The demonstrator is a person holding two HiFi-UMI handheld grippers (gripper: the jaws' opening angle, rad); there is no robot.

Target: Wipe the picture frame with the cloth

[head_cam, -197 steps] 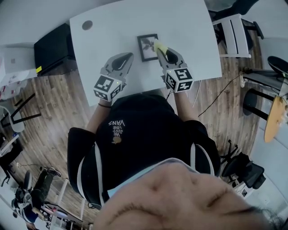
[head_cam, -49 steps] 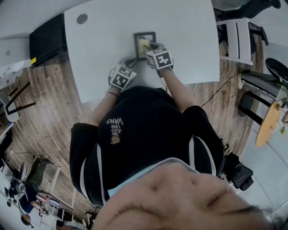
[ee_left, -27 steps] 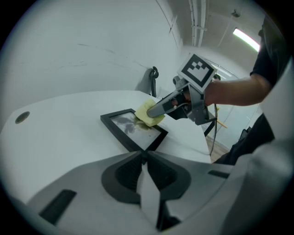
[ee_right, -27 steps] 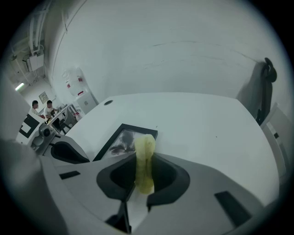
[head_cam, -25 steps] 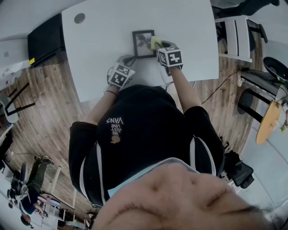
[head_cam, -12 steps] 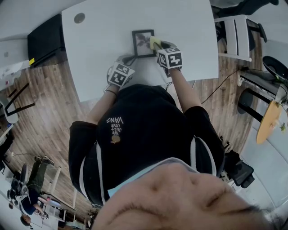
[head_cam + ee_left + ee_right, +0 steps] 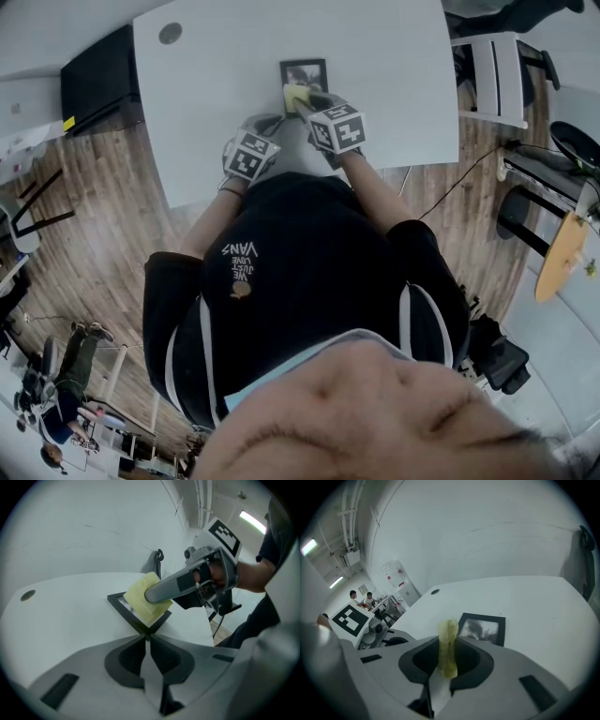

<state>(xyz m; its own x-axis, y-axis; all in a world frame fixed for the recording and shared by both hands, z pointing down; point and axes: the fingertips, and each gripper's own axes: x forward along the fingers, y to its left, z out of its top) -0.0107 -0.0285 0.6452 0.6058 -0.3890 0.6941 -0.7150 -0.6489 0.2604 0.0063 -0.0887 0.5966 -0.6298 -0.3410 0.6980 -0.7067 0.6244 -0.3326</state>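
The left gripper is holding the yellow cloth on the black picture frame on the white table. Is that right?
Not quite: it is the right gripper that holds the yellow cloth on the black picture frame on the white table. The right gripper view shows the cloth pinched between its jaws. The left gripper has its jaws shut with no cloth between them.

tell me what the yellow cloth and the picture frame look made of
Cloth: soft yellow fabric, maybe microfibre; it folds and squashes in the right claw.
Picture frame: matte black border, wood or plastic, cannot tell; the pane has a faint sheen, so glass or acrylic.
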